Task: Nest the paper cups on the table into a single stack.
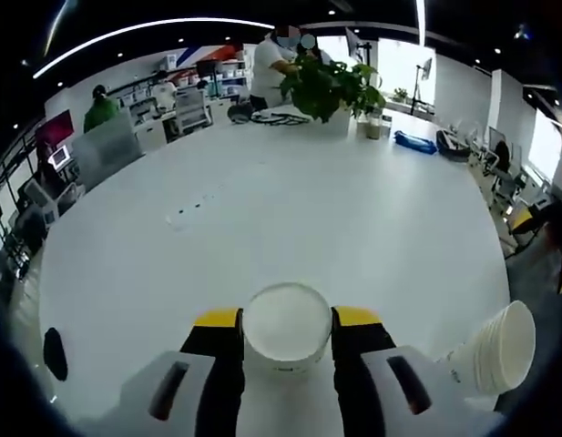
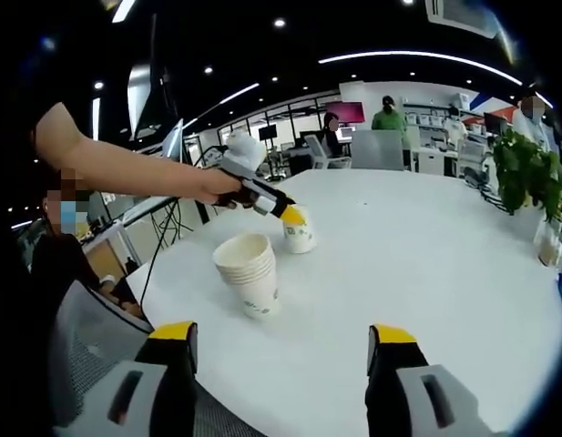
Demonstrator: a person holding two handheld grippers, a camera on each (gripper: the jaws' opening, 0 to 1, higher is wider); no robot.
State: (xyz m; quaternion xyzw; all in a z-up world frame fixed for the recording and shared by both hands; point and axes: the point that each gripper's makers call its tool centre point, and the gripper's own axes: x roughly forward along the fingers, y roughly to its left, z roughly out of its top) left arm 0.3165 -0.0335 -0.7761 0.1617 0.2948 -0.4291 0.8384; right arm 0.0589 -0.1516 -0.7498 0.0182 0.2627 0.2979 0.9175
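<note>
In the left gripper view, the left gripper (image 1: 286, 332) has its two yellow-tipped jaws pressed on the sides of one white paper cup (image 1: 287, 325) at 6 o'clock. The cup's open top faces the camera. At 4 o'clock, near the table edge, the stack of paper cups (image 1: 495, 353) shows.

The big white table (image 1: 290, 218) is round and smooth, with a few small dark specks near the middle. At its far side, at 12 o'clock, sits a green potted plant (image 1: 331, 86), with a blue thing (image 1: 415, 142) beside it. A person in a white top (image 1: 271, 68) stands behind the plant. The room is a bright office with desks and long ceiling lights.

In the right gripper view, the right gripper (image 2: 281, 341) has its jaws wide apart, holding nothing. The stack stands upright on the table at 10 o'clock, and the held cup is just beyond it.
</note>
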